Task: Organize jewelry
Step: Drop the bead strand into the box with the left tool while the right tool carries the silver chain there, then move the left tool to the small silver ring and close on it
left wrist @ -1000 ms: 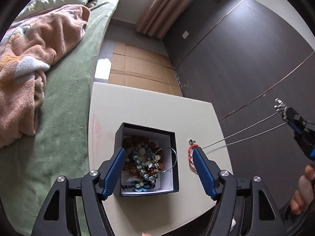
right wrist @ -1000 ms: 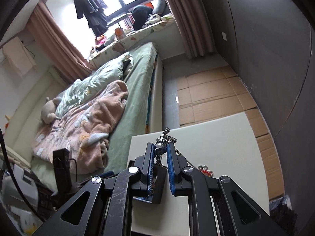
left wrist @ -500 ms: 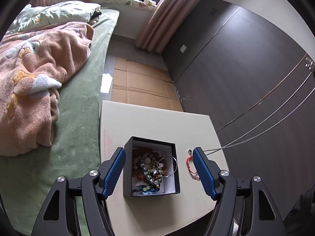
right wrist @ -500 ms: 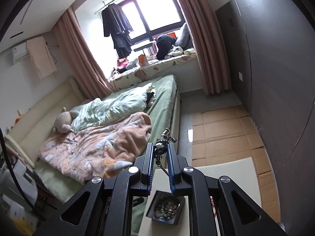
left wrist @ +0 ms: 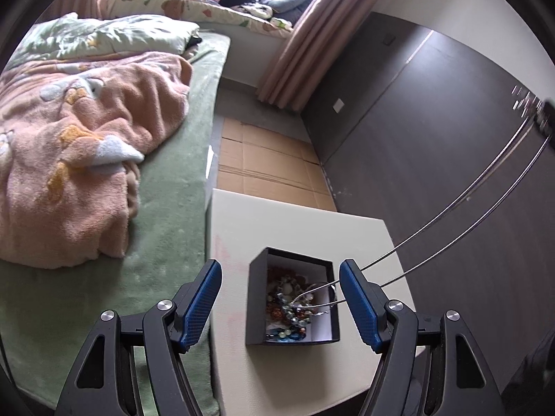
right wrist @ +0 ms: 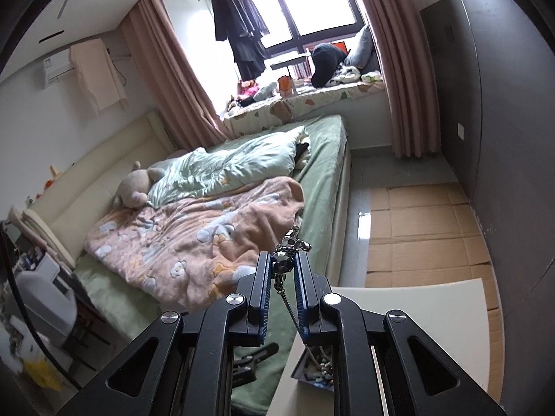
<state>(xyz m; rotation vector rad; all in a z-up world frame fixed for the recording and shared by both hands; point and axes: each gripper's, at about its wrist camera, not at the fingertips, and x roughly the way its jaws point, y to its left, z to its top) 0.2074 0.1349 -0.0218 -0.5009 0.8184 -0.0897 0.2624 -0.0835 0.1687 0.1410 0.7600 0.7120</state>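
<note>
Right tool (left wrist: 543,118) blurred at frame edge, box (right wrist: 314,364) mostly hidden behind tool

The necklace chain (left wrist: 461,204) is thin, bright silver metal, and its beaded clasp end (right wrist: 289,246) shines like polished steel between the right gripper's (right wrist: 281,270) ribbed blue rubbery pads. The left gripper (left wrist: 279,298) has matt black plastic arms with shiny metal screws. The jewelry box (left wrist: 257,298) looks like matt black card lined with white paper, holding glossy glass-like beads (left wrist: 289,308). The table (left wrist: 295,228) is smooth, matt cream. The blanket (left wrist: 76,159) is fluffy peach fleece; flat brown cardboard (left wrist: 267,166) covers the floor.
</note>
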